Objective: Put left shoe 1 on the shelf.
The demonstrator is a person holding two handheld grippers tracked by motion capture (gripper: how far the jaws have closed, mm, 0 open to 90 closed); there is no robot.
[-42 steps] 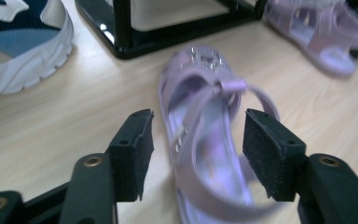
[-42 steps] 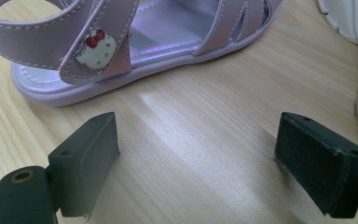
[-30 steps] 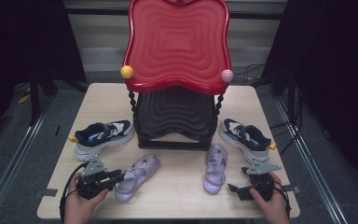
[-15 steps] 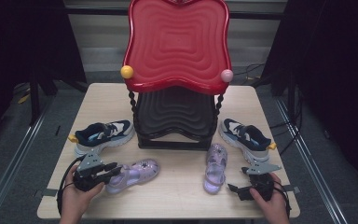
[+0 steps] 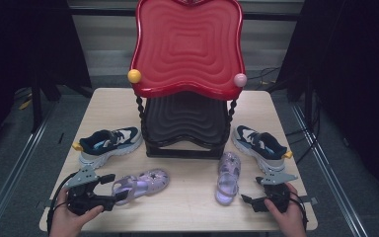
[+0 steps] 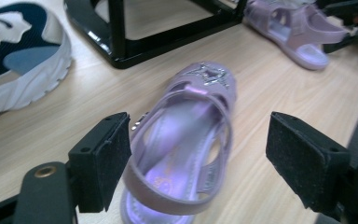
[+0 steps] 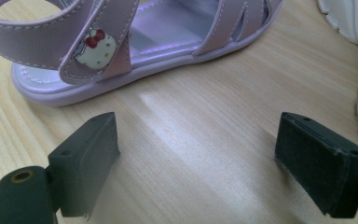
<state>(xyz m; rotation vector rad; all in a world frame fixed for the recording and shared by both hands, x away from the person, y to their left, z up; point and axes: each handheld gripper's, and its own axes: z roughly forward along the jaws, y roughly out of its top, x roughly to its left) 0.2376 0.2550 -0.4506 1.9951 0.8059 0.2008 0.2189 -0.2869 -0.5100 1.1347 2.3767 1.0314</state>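
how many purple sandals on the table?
2. One purple sandal lies front left, its heel between the left gripper's open fingers. The other sandal lies front right, ahead of the right gripper.

A two-tier rack [image 5: 185,133] stands at the middle of the light wooden surface [image 5: 187,207], its glossy red wavy top tray [image 5: 187,44] raised on twisted black posts over a black ribbed lower tray [image 5: 185,121]. A yellow ball [image 5: 134,76] and a pink ball [image 5: 240,80] cap the red tray's front corners. A navy, grey and white sneaker [image 5: 109,144] lies left of the rack; its mate [image 5: 260,146] lies to the right.
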